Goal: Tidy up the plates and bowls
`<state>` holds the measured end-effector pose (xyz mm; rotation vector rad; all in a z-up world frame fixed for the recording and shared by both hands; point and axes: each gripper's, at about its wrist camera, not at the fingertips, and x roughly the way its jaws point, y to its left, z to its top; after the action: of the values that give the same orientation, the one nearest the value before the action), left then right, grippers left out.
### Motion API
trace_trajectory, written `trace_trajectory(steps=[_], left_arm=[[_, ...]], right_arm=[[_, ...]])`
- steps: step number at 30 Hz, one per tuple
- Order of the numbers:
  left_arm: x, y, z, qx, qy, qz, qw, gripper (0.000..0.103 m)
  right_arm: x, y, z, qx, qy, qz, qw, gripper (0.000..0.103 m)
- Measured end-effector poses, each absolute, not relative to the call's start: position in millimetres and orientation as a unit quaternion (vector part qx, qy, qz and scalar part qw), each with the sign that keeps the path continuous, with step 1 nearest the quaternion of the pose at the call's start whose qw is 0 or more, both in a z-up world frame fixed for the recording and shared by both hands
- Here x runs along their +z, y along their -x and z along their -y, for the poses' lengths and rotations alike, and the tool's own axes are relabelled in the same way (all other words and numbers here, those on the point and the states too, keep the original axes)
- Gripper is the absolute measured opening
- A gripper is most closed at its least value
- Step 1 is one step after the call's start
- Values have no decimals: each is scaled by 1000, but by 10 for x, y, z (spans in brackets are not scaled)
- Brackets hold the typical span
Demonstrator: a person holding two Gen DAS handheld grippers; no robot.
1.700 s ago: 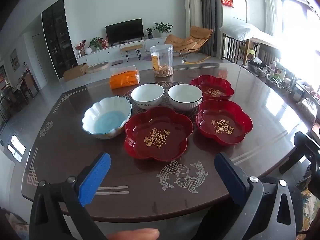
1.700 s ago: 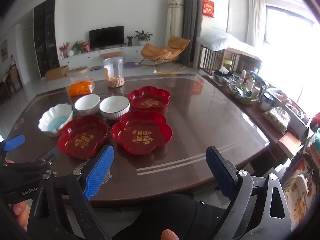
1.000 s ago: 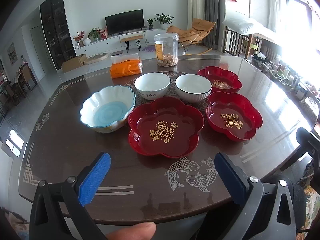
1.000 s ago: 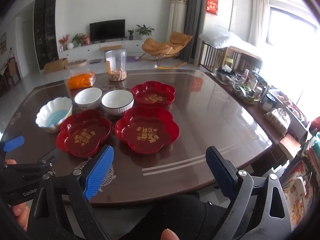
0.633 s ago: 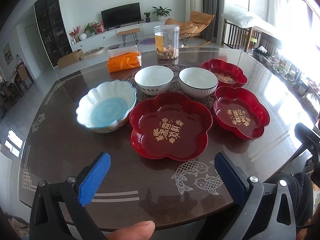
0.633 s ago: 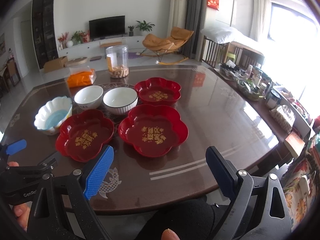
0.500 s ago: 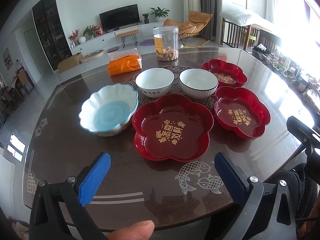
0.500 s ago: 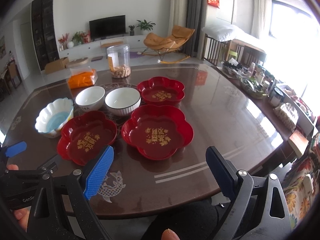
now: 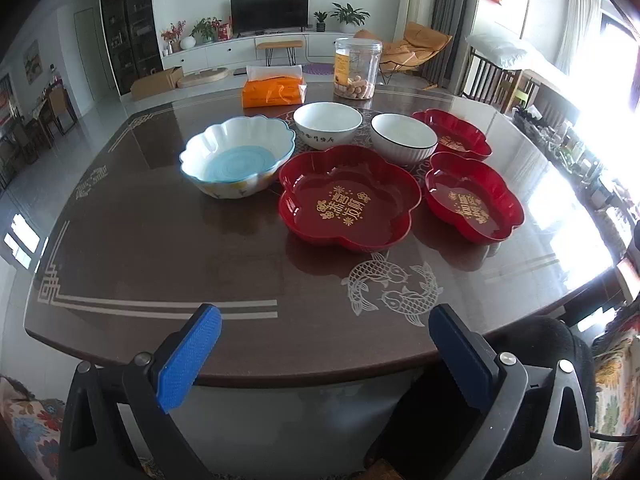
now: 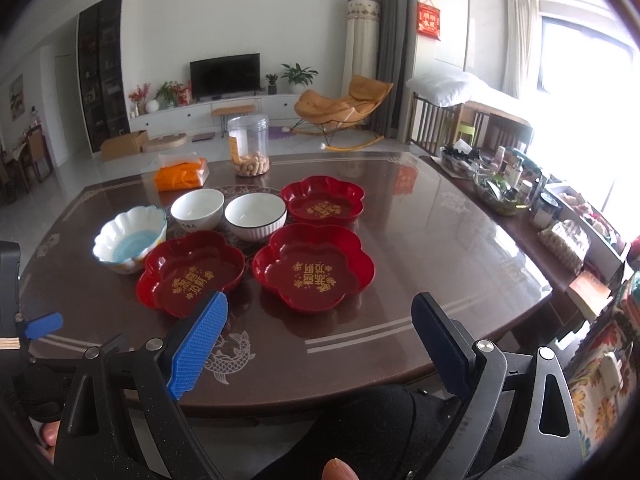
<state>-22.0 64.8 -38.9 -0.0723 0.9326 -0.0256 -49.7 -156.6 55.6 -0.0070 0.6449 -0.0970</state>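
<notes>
Three red flower-shaped plates sit on the dark table: a near one [image 9: 348,200], a right one [image 9: 472,200] and a far one [image 9: 454,132]. Two white bowls [image 9: 327,124] [image 9: 403,138] stand behind them. A scalloped white bowl with a blue inside [image 9: 238,156] sits at the left. My left gripper [image 9: 324,356] is open and empty above the table's near edge. My right gripper [image 10: 320,344] is open and empty, near the front edge, before the right red plate [image 10: 314,270].
An orange tissue pack [image 9: 274,92] and a clear jar of snacks [image 9: 357,68] stand at the table's far side. The table [image 9: 160,240] has a fish inlay [image 9: 392,288] near the front. A cluttered side shelf [image 10: 540,208] runs along the right.
Both grippers have moved forward and a little lower towards the table, so the dishes look closer. Both stay open. No dish has moved.
</notes>
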Motion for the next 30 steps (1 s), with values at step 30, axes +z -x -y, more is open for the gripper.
trace_trajectory(steps=[30], left_arm=[[-312,1142,-873,-65,122,-433,891,103]], right_arm=[[901,1624,1713,52,-47,-165,984,95]])
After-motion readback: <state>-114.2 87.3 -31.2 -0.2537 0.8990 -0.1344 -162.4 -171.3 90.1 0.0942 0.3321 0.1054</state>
